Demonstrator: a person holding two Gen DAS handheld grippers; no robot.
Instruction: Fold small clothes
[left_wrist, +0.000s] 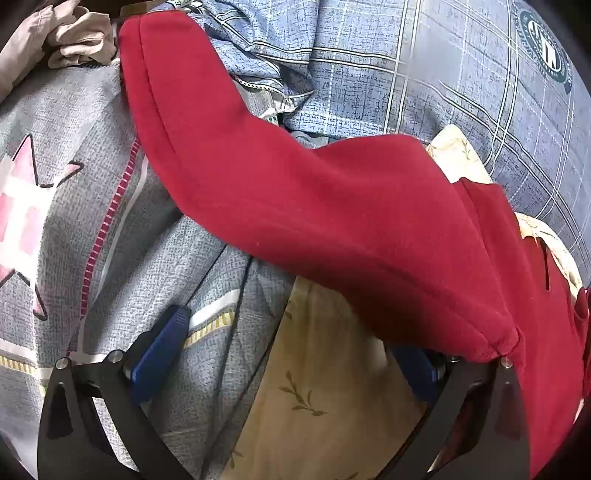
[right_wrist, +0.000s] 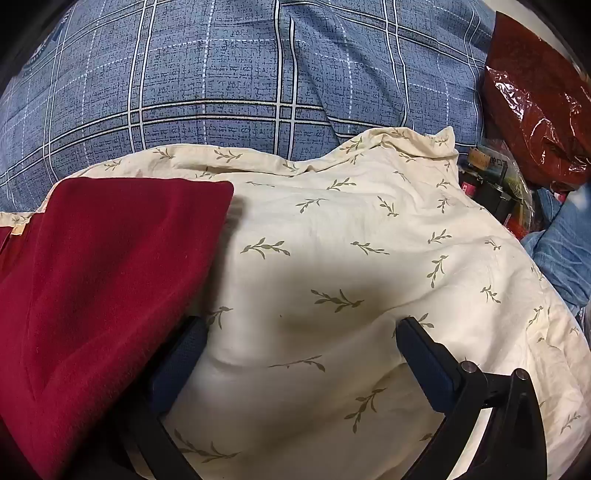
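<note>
Red cloth (left_wrist: 332, 229) drapes over the right finger of the left hand-held gripper (left_wrist: 291, 343), whose jaws stand spread wide; whether that covered finger touches the cloth from below cannot be told. It is a soft, fleecy garment with a stitched hem along one edge, stretching diagonally up to the far left, and its lower right part runs out of view. In the right wrist view its folded corner lies on a cream pillow (right_wrist: 369, 258) printed with leaf sprigs. Its edge hides the left finger of the right hand-held gripper (right_wrist: 303, 325), also spread, nothing between its fingers. Blue checked bedding (right_wrist: 221, 74) lies beyond, a red plastic bag (right_wrist: 532, 99) at the far right.
</note>
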